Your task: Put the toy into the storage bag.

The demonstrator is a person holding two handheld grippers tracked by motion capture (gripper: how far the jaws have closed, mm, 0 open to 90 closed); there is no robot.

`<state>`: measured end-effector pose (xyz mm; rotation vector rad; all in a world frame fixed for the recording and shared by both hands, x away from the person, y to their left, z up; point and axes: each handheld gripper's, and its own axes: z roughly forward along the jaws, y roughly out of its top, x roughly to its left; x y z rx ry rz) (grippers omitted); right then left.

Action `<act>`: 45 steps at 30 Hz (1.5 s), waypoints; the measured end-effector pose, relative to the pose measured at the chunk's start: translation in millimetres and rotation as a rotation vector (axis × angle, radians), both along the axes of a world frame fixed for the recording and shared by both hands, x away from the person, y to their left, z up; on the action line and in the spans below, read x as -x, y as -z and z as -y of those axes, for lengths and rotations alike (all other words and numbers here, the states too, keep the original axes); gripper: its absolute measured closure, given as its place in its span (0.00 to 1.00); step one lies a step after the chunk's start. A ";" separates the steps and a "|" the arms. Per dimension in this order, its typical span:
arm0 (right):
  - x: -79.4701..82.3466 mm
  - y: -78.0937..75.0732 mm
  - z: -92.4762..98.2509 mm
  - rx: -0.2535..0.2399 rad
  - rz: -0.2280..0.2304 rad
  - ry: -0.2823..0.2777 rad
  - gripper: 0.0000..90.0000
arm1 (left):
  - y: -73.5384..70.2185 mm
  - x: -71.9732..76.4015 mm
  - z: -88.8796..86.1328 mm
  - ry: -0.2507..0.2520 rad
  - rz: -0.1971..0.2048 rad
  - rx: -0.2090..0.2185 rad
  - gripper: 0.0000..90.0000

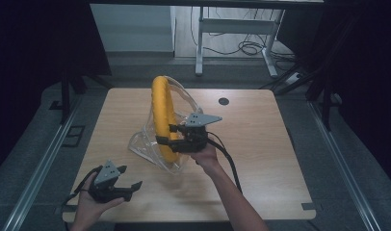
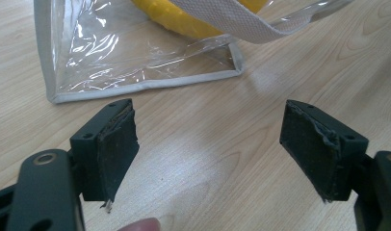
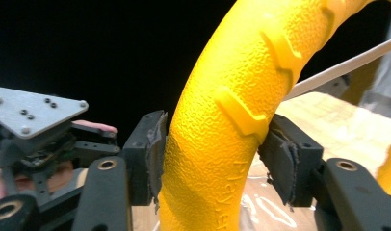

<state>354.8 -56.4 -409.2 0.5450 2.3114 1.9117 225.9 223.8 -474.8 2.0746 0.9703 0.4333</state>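
Dark curtains closed off both sides of the room, and beyond my counter point(image 1: 261, 159) a white desk frame point(image 1: 232, 29) and loose floor cables point(image 1: 249, 47) were only partly visible in the gloom. My wooden counter was pale and plain, with a small black grommet point(image 1: 224, 101) near its far edge.

On it stood a clear plastic bag point(image 1: 148, 144) with grey trim and a woven strap point(image 2: 241, 21); its walls were so glossy that I could hardly trace them from above, and my left gripper view cut off its top. Inside it a yellow ring point(image 1: 161, 113) stood on edge, rising well above the bag's mouth. It was thick, with a pebbled skin, raised chevron ribs and embossed lettering that I could not fully read.

My right gripper point(image 1: 173, 137) sat astride the ring's lower half, with the ring between partly parted jaws. In my right gripper view the pads lay right at the ring's sides, and I could not tell whether they pressed on it.

My left gripper point(image 1: 128, 185) rested low at the near left corner, well apart from the bag, jaws spread wide and empty.
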 end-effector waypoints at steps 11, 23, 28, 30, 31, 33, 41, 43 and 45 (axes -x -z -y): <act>10.8 -5.7 9.3 0.004 0.055 0.085 0.35 | 0.1 -0.4 0.1 0.002 0.000 -0.007 0.23; 20.8 -1.5 37.6 0.030 0.056 0.111 0.34 | 0.1 -0.2 0.3 0.000 0.000 -0.004 0.23; 24.4 8.2 57.5 0.051 0.047 0.138 0.34 | 0.7 -0.5 1.4 -0.001 -0.003 -0.005 0.23; 25.3 12.1 66.3 0.060 0.041 0.153 0.34 | 1.2 -0.6 1.9 -0.001 -0.006 -0.004 0.23; 25.5 14.0 70.8 0.061 0.037 0.162 0.34 | 1.4 -0.8 2.2 -0.001 -0.006 -0.004 0.23; 25.9 17.6 79.6 0.069 0.031 0.180 0.35 | 1.6 -0.9 2.5 0.001 -0.008 -0.005 0.23; 30.0 36.8 109.5 0.108 0.006 0.232 0.35 | 2.1 -1.3 3.0 0.001 -0.011 -0.009 0.23; 30.7 41.6 115.3 0.125 0.004 0.244 0.35 | 2.3 -1.4 3.2 0.001 -0.012 -0.011 0.23; 31.4 46.4 120.4 0.131 -0.005 0.253 0.35 | 2.3 -1.5 3.4 0.001 -0.012 -0.010 0.23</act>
